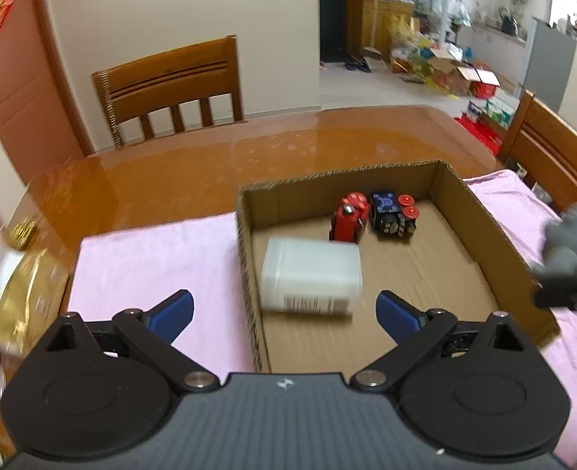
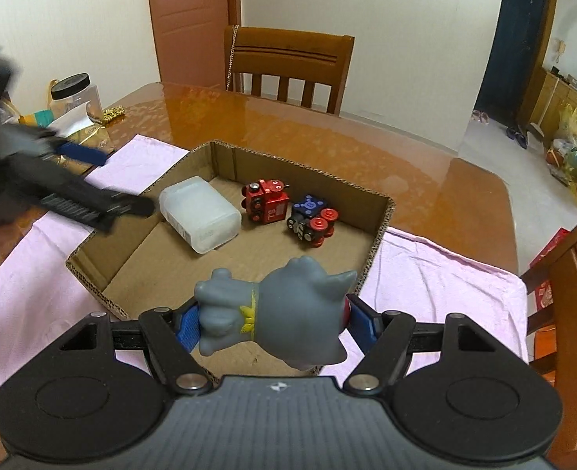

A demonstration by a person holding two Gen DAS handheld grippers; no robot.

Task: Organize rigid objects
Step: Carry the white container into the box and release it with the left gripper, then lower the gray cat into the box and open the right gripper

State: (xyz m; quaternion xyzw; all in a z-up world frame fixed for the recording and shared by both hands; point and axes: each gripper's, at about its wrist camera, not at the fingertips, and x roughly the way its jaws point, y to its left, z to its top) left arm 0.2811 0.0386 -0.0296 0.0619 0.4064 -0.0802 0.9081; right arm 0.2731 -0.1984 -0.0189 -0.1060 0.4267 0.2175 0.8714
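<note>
An open cardboard box stands on a pink cloth. Inside it lie a white plastic container on its side, a red toy vehicle and a blue-black toy with red wheels. My left gripper is open, its blue pads wide apart on either side of the container and not touching it. My right gripper is shut on a grey rubber animal figure, held above the box's near corner. The container and both toys also show in the right wrist view.
The pink cloth covers the near part of a glossy wooden table. Wooden chairs stand at the far side and on the right. A gold bag and a black-lidded jar sit left of the cloth.
</note>
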